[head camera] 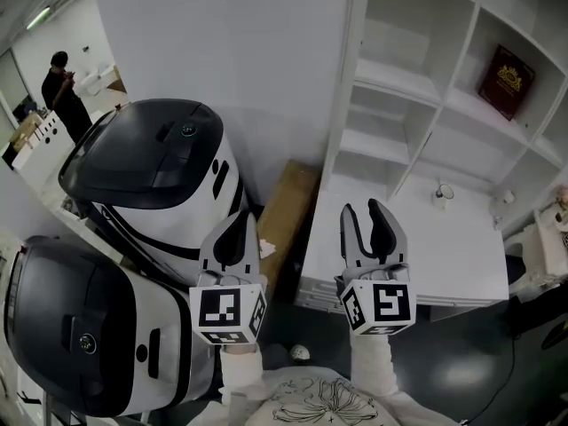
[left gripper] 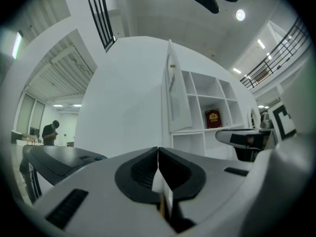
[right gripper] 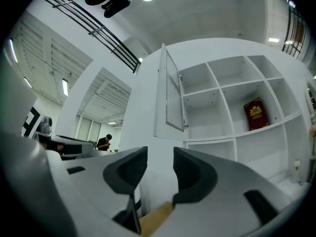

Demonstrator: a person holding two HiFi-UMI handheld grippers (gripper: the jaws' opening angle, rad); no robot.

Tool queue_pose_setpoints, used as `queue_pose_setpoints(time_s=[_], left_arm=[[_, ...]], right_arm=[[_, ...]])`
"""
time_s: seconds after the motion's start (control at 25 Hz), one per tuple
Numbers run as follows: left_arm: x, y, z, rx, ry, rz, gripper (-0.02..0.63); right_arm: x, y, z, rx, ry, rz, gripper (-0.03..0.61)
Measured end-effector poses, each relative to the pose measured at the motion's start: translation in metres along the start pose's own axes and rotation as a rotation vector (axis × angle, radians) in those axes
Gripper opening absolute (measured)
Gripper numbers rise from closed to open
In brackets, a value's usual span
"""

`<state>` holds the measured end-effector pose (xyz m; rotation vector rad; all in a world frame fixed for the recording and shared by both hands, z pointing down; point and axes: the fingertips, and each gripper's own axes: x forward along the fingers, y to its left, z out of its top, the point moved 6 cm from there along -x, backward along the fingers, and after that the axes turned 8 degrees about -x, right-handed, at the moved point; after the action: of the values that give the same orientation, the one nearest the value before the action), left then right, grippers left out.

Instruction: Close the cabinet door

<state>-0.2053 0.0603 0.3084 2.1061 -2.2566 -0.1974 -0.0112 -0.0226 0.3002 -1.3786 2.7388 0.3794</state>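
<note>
The white cabinet [head camera: 417, 105] of open shelves stands ahead to the right. Its door [right gripper: 170, 93] hangs open at the upper left compartment, swung out towards me and nearly edge-on; the left gripper view shows the door [left gripper: 175, 93] too. My left gripper [head camera: 238, 218] is held low in front of the white wall, left of the cabinet, shut with nothing in it [left gripper: 158, 149]. Beside it my right gripper [head camera: 362, 209] stands open and empty, pointing at the cabinet's left edge below the door [right gripper: 159, 154]. Neither gripper touches the door.
Two large black-and-white machines [head camera: 151, 158] [head camera: 80, 327] stand close on the left. A cardboard piece [head camera: 284, 211] leans between the wall and the cabinet's low counter [head camera: 417, 256]. A red book [head camera: 506, 80] stands on a shelf. A person [head camera: 64, 91] stands far off at the left.
</note>
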Motion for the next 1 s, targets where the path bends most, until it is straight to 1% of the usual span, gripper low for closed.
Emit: queue_pose_setpoints(time_s=[0.12, 0.48, 0.72, 1.0], left_arm=[[0.007, -0.002, -0.002, 0.004, 0.008, 0.015, 0.005], [0.025, 0.01, -0.004, 0.002, 0.032, 0.027, 0.005], [0.038, 0.027, -0.001, -0.004, 0.035, 0.02, 0.005], [0.055, 0.042, 0.002, -0.009, 0.036, -0.011, 0.005]], right_arm=[[0.01, -0.003, 0.0, -0.01, -0.004, 0.026, 0.153], [0.04, -0.004, 0.007, -0.043, -0.04, 0.047, 0.158], [0.06, 0.001, 0.013, -0.068, -0.054, 0.03, 0.159], [0.079, 0.004, 0.021, -0.089, -0.08, -0.014, 0.158]])
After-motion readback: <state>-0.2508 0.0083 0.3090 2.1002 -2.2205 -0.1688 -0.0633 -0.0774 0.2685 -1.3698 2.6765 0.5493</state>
